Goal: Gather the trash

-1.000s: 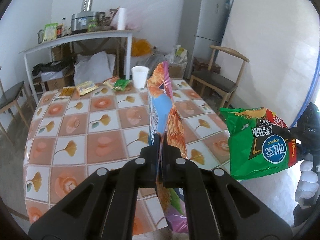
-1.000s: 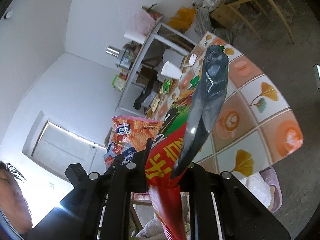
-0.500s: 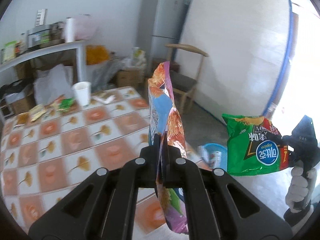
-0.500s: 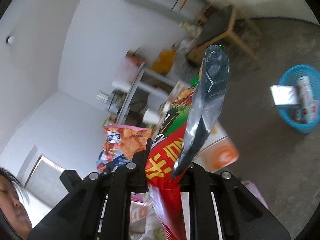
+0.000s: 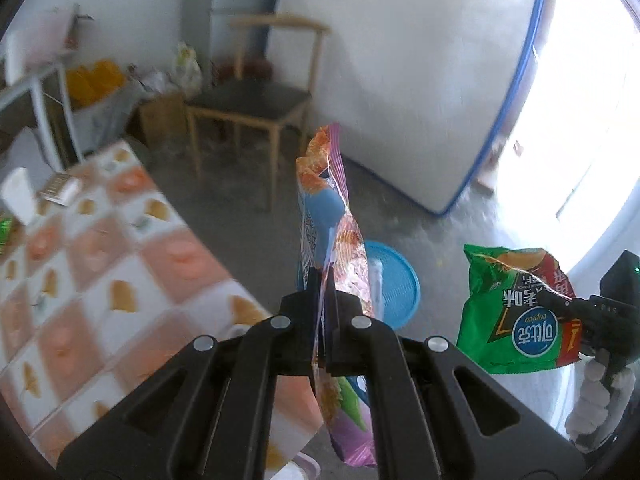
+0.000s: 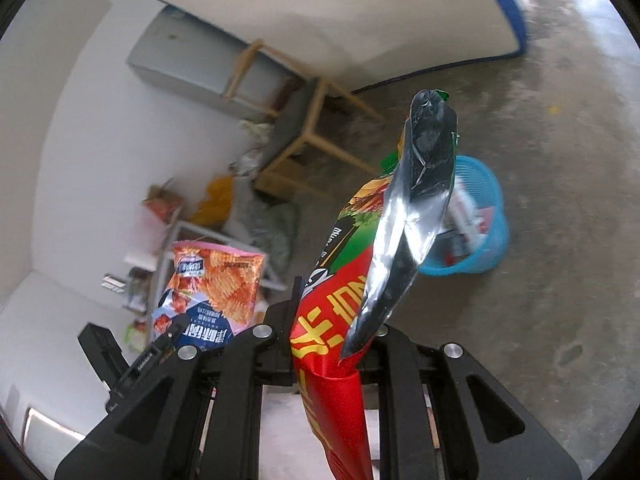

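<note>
Both tongs swung from the desk [image 5: 120,272] toward the basket [image 6: 486,248]; left tongs [image 5: 324,320] pinch the orange bag [image 5: 328,232], right tongs [image 6: 332,344] the green bag [image 6: 400,240], light and crinkly, gripped at flat edges.

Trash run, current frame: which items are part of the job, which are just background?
In play:
- left gripper, shut on orange chip bag
- right gripper, shut on green-red chip bag
- blue basket, trash inside

Background:
- wooden chair
- fridge
- tiled table
- white cup
</note>
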